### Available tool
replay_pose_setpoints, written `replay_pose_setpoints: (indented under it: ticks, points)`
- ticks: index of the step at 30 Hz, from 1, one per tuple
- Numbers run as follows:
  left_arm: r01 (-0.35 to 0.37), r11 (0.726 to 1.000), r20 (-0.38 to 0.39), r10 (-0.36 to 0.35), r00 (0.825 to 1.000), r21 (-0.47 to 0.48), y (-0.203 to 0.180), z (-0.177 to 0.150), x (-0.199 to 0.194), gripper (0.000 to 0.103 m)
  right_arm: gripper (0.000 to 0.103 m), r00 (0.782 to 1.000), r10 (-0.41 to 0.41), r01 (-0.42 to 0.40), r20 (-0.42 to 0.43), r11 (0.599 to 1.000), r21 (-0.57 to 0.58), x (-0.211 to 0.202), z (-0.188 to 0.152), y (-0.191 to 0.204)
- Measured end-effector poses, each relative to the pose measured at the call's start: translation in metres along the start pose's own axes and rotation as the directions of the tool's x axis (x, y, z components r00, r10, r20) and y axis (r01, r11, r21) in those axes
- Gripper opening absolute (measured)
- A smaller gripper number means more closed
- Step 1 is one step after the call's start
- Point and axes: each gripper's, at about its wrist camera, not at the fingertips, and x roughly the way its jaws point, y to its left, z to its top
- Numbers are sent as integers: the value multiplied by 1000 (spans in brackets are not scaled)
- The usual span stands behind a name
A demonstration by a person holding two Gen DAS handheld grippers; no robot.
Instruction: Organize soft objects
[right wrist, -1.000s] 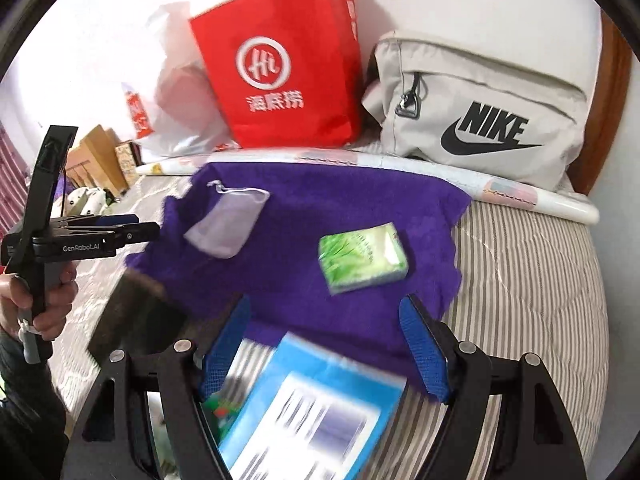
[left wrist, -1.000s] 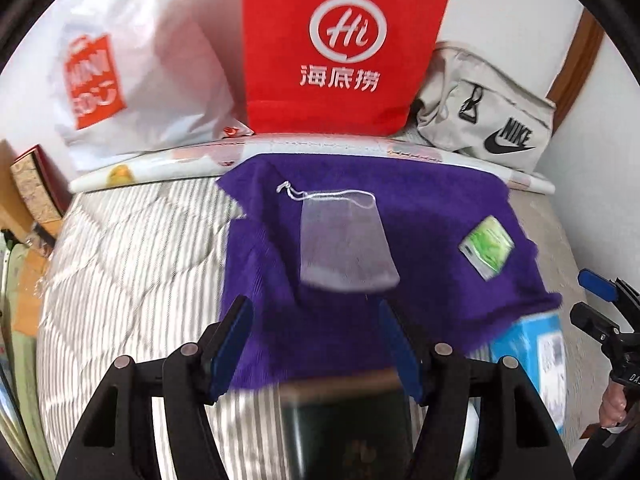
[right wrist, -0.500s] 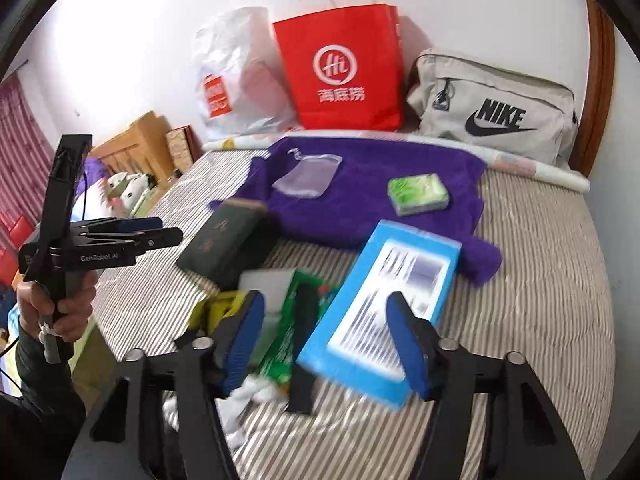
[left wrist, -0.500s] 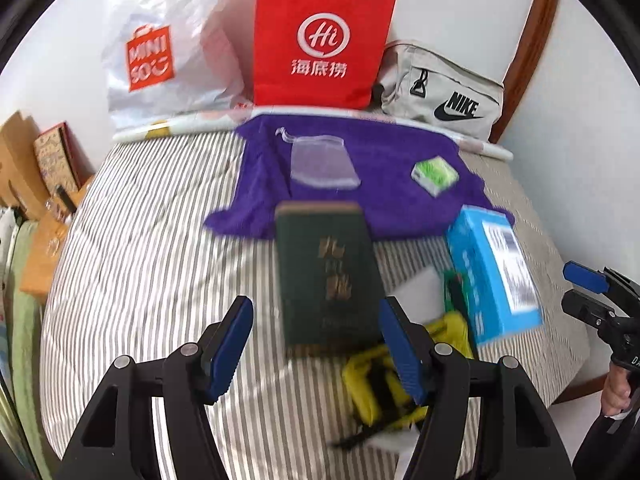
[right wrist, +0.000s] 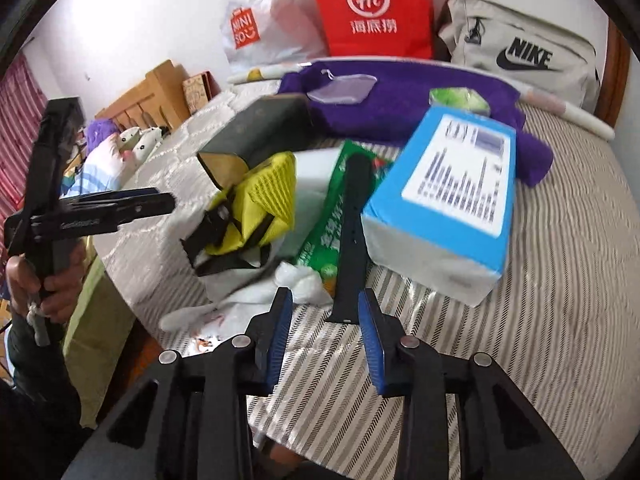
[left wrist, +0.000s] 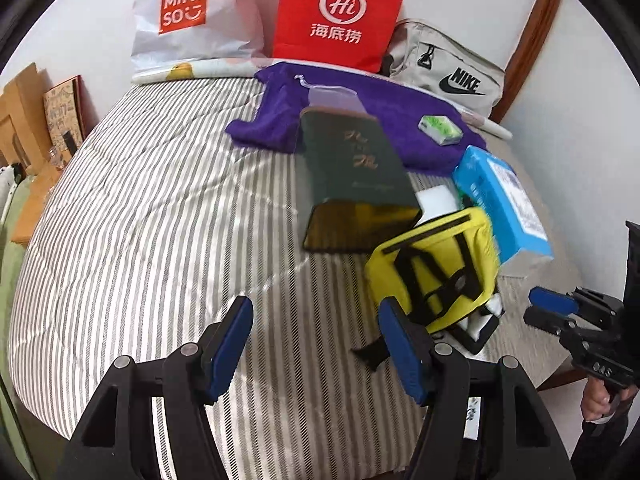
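Note:
A purple towel [left wrist: 372, 120] lies at the far end of the striped bed [left wrist: 160, 208], with a sheer drawstring pouch [left wrist: 332, 98] and a small green tissue pack [left wrist: 440, 130] on it. A yellow strapped bag [left wrist: 436, 268] sits nearer, beside a dark green book [left wrist: 352, 168] and a blue tissue box [left wrist: 504, 204]. My left gripper [left wrist: 316, 344] is open and empty above the bedding, left of the yellow bag. My right gripper [right wrist: 325, 328] is open and empty, its tips by a dark strap [right wrist: 352, 240] and a white plastic bag [right wrist: 224, 304].
A red paper bag [left wrist: 340, 12], a white Miniso bag [left wrist: 188, 16] and a grey Nike bag [left wrist: 448, 68] stand against the back wall. A green packet [right wrist: 332, 232] lies in the pile. Wooden furniture [right wrist: 148, 92] stands left of the bed.
Both grippers have pulled back from the purple towel toward the near end of the bed. The book, yellow bag and blue box have come into view. Both stay open.

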Motion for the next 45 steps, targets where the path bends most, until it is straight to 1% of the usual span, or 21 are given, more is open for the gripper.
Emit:
replay_pose_setpoints:
  ticks: [3,6,10,13,14,16,17,18,20,22,24,29,32,35,38,40,42,44,45]
  points:
    - [14,1000,-8,-14,1000,-27,5,-5,4,63,35,999,-41,41,8,998,38,9,-1,-6]
    - [42,998,-8,-43,999,-51,9,-7,7,63,33,999,-36,36,6,997,75,18,1,-12]
    - [40,998,-11,-40,999,-55,10,-7,12,63,33,999,-48,47,5,996,75,29,6,-11]
    - [48,998,-8,-48,999,-51,11,-7,14,63,33,999,-38,39,-4,995,87,40,11,-10]
    - [58,997,-6,-58,998,-42,11,-7,14,63,33,999,-32,33,-11,995,93,45,11,-10]
    - [105,994,27,-105,994,-4,7,-8,9,63,33,999,-34,35,-14,995,91,51,12,-8]
    - [135,990,49,-137,989,33,2,-9,4,63,31,999,-34,35,-9,995,89,52,13,-7]
    - [148,986,58,-152,987,72,-3,-11,1,63,31,999,-33,33,-6,996,87,52,13,-6]
    - [128,982,63,-137,989,138,-12,-13,-1,63,20,999,-49,49,-2,996,73,51,13,-7]
    - [85,974,65,-101,993,211,-24,-15,1,63,20,998,-55,55,1,996,66,47,12,-8]
    - [67,963,56,-85,995,261,-33,-16,3,63,20,998,-55,55,4,996,66,42,10,-9]
    - [65,936,44,-86,995,346,-50,-21,4,63,20,998,-58,58,20,998,40,25,1,-2]
    - [57,928,31,-73,997,367,-55,-25,7,63,20,998,-58,57,16,998,31,18,-7,0]
    - [48,927,24,-61,998,372,-58,-29,11,63,20,998,-58,58,10,998,34,10,-16,-2]
    - [63,928,35,-82,996,366,-61,-30,11,63,20,998,-61,61,-2,997,43,5,-28,-6]
    - [45,929,31,-61,998,368,-62,-30,17,52,21,998,-67,68,-15,997,43,4,-35,-8]
    - [34,928,10,-40,999,372,-64,-30,26,47,21,997,-72,73,-25,997,38,5,-42,-9]
    - [33,929,-5,-33,999,367,-64,-30,32,45,21,997,-77,78,-29,996,33,6,-46,-8]
    - [28,931,-1,-29,1000,364,-64,-30,33,41,21,997,-79,80,-28,996,33,7,-47,-9]
